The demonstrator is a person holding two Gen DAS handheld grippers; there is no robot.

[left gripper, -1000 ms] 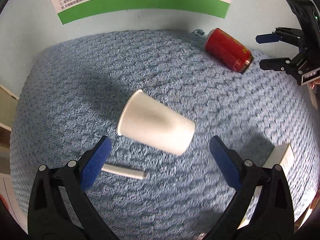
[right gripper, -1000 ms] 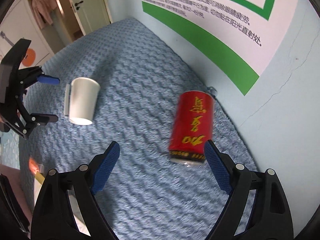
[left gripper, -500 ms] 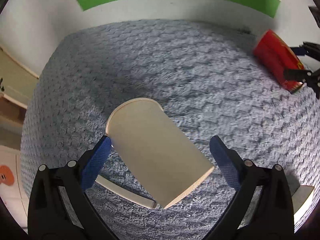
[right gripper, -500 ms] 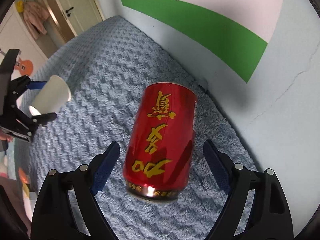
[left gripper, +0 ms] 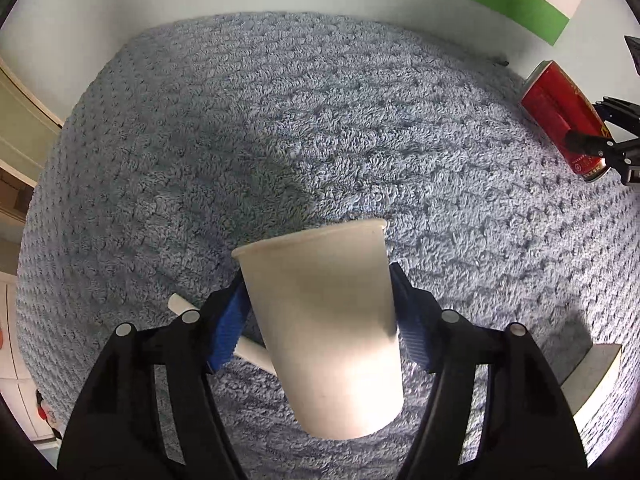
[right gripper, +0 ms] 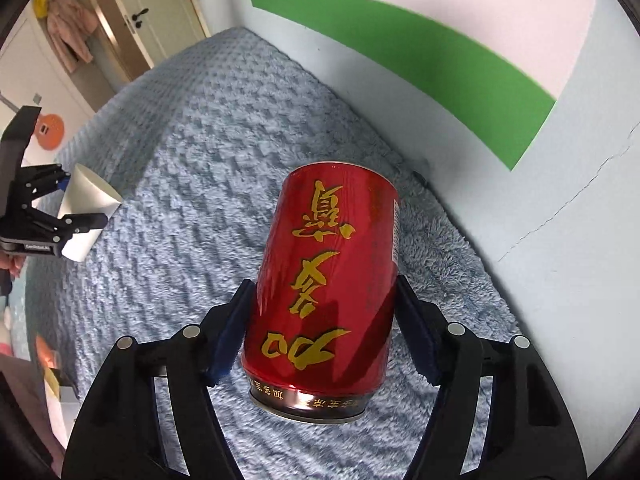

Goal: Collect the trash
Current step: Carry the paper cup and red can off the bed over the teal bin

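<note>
A white paper cup [left gripper: 328, 320] lies on its side on the blue fleece blanket [left gripper: 280, 120], rim pointing away. My left gripper [left gripper: 318, 280] is closing around it, and both blue pads [left gripper: 226, 324] touch its sides. A red drink can [right gripper: 324, 280] with gold characters lies near the wall. My right gripper [right gripper: 324, 284] is closing on its body, pads against both sides. The right wrist view shows the left gripper [right gripper: 82, 196] on the cup [right gripper: 90, 200] at far left. In the left wrist view the can [left gripper: 556, 108] sits at far right in the right gripper [left gripper: 592, 124].
A white paper stick [left gripper: 180, 305] lies on the blanket under the left fingers. A white box [left gripper: 596, 372] sits at the right edge. A wall with a green-and-white poster [right gripper: 420, 52] borders the blanket. A door [right gripper: 152, 12] and a pink coat [right gripper: 68, 28] stand beyond.
Both grippers have come down over their objects and narrowed. The cup, once ahead of wide-open left jaws, now fills them; the can now sits tight between the right pads.
</note>
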